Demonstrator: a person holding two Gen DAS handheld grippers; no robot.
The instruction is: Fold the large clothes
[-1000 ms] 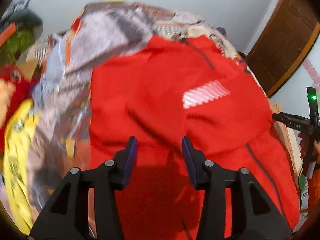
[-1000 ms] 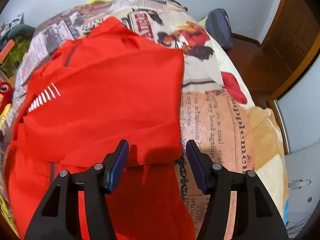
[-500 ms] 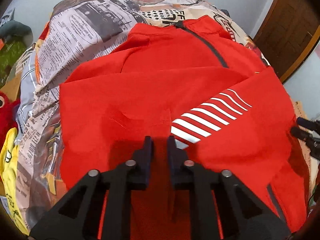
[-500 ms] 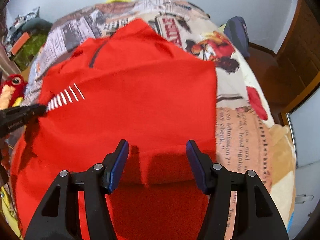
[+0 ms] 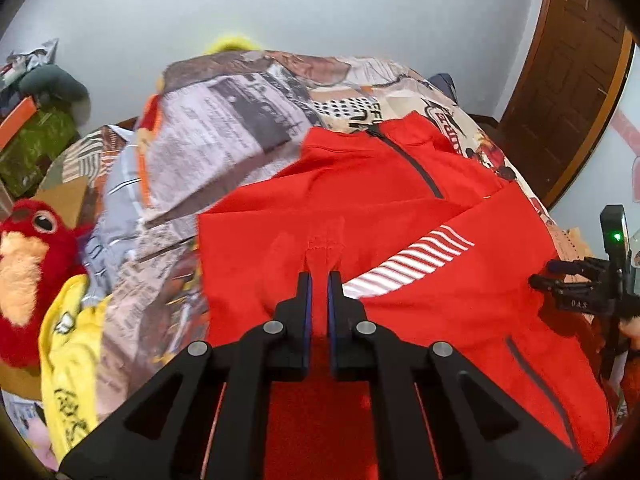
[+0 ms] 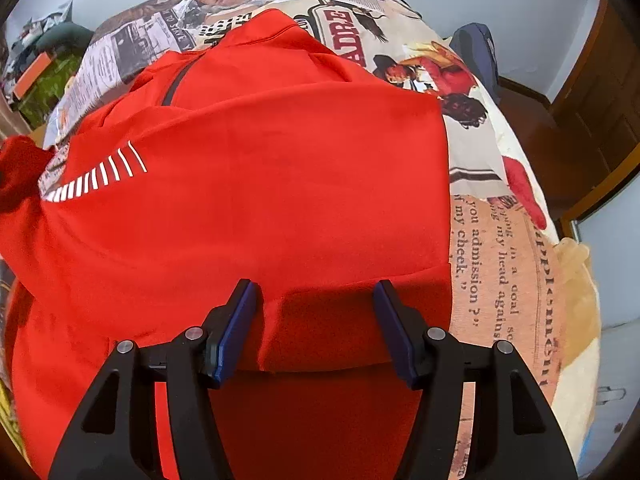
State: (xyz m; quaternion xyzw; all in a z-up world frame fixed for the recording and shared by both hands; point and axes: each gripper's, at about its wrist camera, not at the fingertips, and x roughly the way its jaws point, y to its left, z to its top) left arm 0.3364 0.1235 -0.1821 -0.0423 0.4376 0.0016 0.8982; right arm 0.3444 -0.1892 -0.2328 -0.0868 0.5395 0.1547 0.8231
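Note:
A red zip-neck jacket (image 5: pixel 400 208) with white stripes lies spread on a newspaper-print bedspread (image 5: pixel 224 128). My left gripper (image 5: pixel 318 280) is shut on a pinched fold of the jacket near its left edge, and the cloth rises into the jaws. In the right wrist view the jacket (image 6: pixel 260 160) fills the middle. My right gripper (image 6: pixel 316 300) stands open over a folded edge near the jacket's right side, and its pads do not press the cloth. The right gripper (image 5: pixel 542 274) also shows at the right edge of the left wrist view.
A red plush toy (image 5: pixel 28 264) and a yellow cloth (image 5: pixel 68 360) lie left of the jacket. A wooden door (image 5: pixel 568 60) stands at the back right. A dark blue item (image 6: pixel 480 52) sits at the bed's far right, and bare bedspread (image 6: pixel 500 240) lies right of the jacket.
The left gripper went from open to shut on a fold of the jacket and has lifted it a little. The right gripper stayed open over the folded edge.

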